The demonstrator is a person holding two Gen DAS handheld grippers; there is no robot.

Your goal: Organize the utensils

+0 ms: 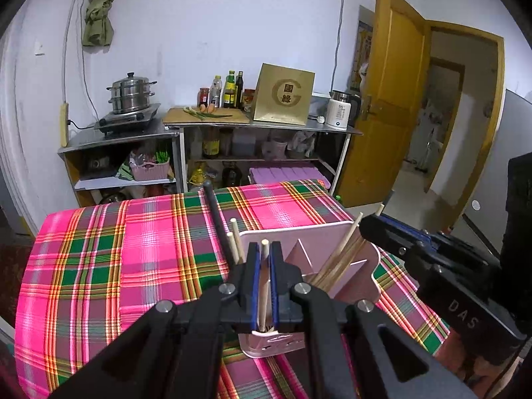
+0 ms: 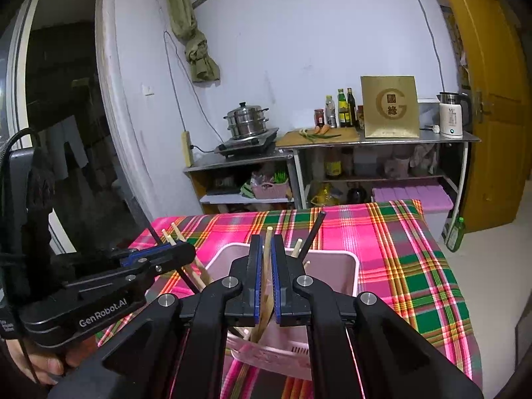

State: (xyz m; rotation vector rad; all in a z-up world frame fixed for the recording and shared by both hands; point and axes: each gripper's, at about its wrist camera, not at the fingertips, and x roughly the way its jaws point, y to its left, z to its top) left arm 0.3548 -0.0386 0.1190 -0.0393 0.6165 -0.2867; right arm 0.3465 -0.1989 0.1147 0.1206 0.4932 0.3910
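Observation:
A pink utensil holder point(image 1: 329, 242) point(image 2: 335, 269) stands on the plaid-covered table point(image 1: 149, 249) point(image 2: 415, 249). Several wooden chopsticks point(image 1: 342, 259) and a black chopstick point(image 1: 216, 219) point(image 2: 314, 232) stand in its compartments. My left gripper point(image 1: 265, 249) is shut on one upright wooden chopstick point(image 1: 264, 286) over the holder. My right gripper point(image 2: 267, 242) is shut on another wooden chopstick point(image 2: 266, 266) above the holder. Each gripper shows in the other's view, the right one point(image 1: 379, 224) at the holder's right and the left one point(image 2: 159, 256) at its left.
Behind the table stand steel shelves point(image 1: 259, 126) with a steamer pot point(image 1: 133, 94), bottles point(image 1: 229, 89), a cutting board point(image 1: 207, 114), a gold box point(image 1: 284, 98) and a white kettle point(image 1: 340, 109). A yellow door point(image 1: 389, 99) stands open at the right.

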